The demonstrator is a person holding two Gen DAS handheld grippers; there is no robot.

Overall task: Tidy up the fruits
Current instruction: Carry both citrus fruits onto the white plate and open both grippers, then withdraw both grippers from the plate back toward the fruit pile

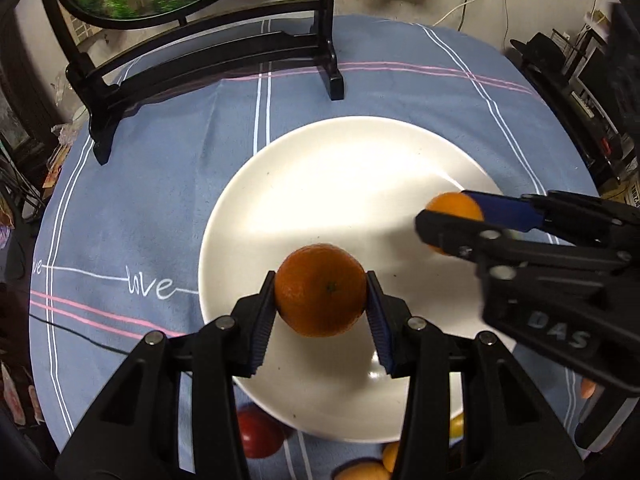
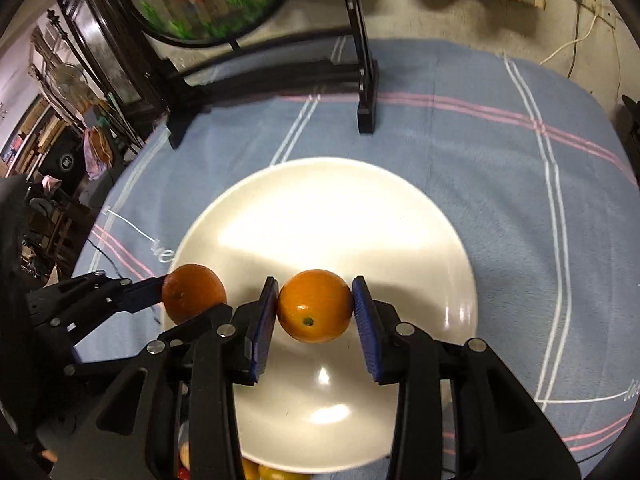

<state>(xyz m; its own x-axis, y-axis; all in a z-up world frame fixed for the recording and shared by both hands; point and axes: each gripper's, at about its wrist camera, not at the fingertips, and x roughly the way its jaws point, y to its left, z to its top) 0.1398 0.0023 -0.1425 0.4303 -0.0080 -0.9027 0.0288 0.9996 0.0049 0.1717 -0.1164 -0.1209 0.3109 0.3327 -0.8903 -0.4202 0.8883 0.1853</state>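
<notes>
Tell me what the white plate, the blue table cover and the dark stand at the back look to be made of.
White plate: likely glazed ceramic; glossy, with bright light reflections. Blue table cover: soft fabric, perhaps fleece; matte, fuzzy nap, woven-looking stripes. Dark stand: probably black-lacquered wood, though plastic is possible; smooth with a faint sheen.

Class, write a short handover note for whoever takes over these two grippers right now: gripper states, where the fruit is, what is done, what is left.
Left gripper: shut on a dark orange, over the near part of the white plate.
Right gripper: shut on a lighter orange, over the plate's right side.
Done: both oranges picked up; nothing lies on the plate.
Left: set both down, then fetch the loose fruit at the plate's near edge.
</notes>
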